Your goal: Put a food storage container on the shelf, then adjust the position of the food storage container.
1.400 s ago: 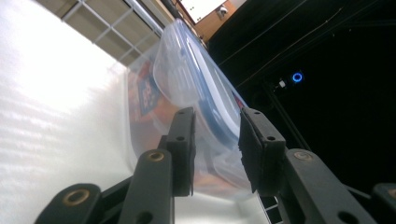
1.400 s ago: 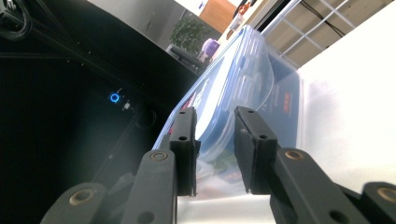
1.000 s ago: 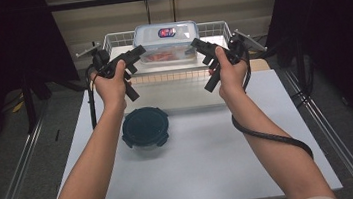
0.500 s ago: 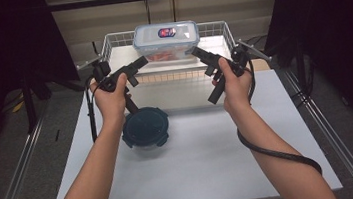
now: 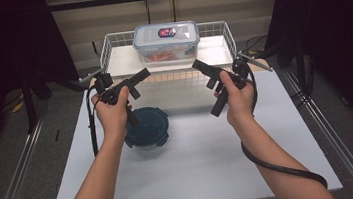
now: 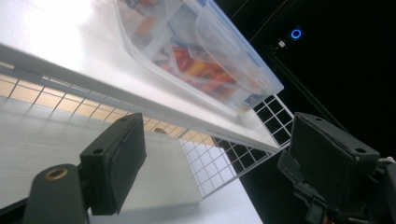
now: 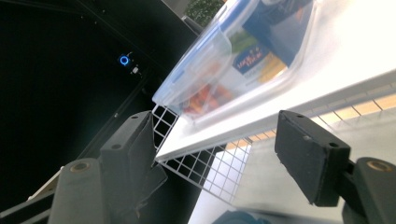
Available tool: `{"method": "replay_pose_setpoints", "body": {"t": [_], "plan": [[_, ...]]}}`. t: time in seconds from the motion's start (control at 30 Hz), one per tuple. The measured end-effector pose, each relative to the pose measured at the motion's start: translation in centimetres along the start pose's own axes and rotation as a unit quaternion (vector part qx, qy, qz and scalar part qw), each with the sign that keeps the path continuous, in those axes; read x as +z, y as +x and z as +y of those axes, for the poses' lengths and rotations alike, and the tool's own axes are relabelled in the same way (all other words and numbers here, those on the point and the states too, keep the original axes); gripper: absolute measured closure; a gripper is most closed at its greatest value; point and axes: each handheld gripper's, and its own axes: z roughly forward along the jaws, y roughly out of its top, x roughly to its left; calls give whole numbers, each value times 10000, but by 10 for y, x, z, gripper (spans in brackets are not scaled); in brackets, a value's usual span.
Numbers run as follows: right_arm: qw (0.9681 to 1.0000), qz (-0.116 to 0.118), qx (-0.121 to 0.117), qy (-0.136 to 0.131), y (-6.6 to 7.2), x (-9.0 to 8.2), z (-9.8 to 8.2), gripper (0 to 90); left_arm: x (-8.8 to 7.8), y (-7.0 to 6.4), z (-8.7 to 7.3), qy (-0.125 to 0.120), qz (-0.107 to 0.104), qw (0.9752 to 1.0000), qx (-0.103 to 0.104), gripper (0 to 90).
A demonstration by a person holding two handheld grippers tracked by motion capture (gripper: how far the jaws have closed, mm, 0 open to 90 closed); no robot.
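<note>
A clear lidded box [image 5: 166,40] with colourful contents stands in a white wire basket [image 5: 108,47] at the back of the table. My left gripper [image 5: 141,97] and right gripper [image 5: 204,88] hover in front of the basket, apart from the box. Both point toward it. Their jaws have just been opening and hold nothing. In the left gripper view, the left gripper [image 6: 219,163] frames the basket's edge [image 6: 210,158], with the box [image 6: 205,51] beyond. In the right gripper view, the right gripper [image 7: 219,154] likewise looks at the box [image 7: 243,51] from below.
A round dark teal lidded container [image 5: 146,128] sits on the white table [image 5: 197,167], just under my left hand. A sliver of it shows as the teal container [image 7: 238,218] in the right gripper view. Metal rails [image 5: 334,132] run along both table sides.
Both hands have drawn back from the ends of the clear box toward the near side and sunk a little. Both pairs of jaws stand wider. The box stays in the basket.
</note>
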Motion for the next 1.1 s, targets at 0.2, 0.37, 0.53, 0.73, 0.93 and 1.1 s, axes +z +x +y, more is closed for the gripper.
{"method": "replay_pose_setpoints", "body": {"t": [0.2, 0.37, 0.53, 0.73, 0.93, 1.1], "plan": [[9999, 6, -58, 150, -1, -4, -11, 270, -4, 4, -7, 79, 76, 9999, 4, 142], [9996, -19, -120, 263, -4, -9, -19, 260, -14, 12, -11, 143, 181, 9997, -12, 127], [9993, -36, -139, 336, -9, -15, -25, 255, -20, 22, -17, 277, 258, 9993, 8, 114], [9988, -49, -172, 452, -17, -20, -32, 250, -26, 32, -24, 387, 421, 9984, -12, 87], [9983, -47, -248, 517, -24, -26, -38, 245, -30, 40, -30, 540, 377, 9978, -65, 59], [9979, -15, -244, 603, -34, -33, -44, 242, -36, 49, -35, 700, 471, 9964, 22, 36]]}}
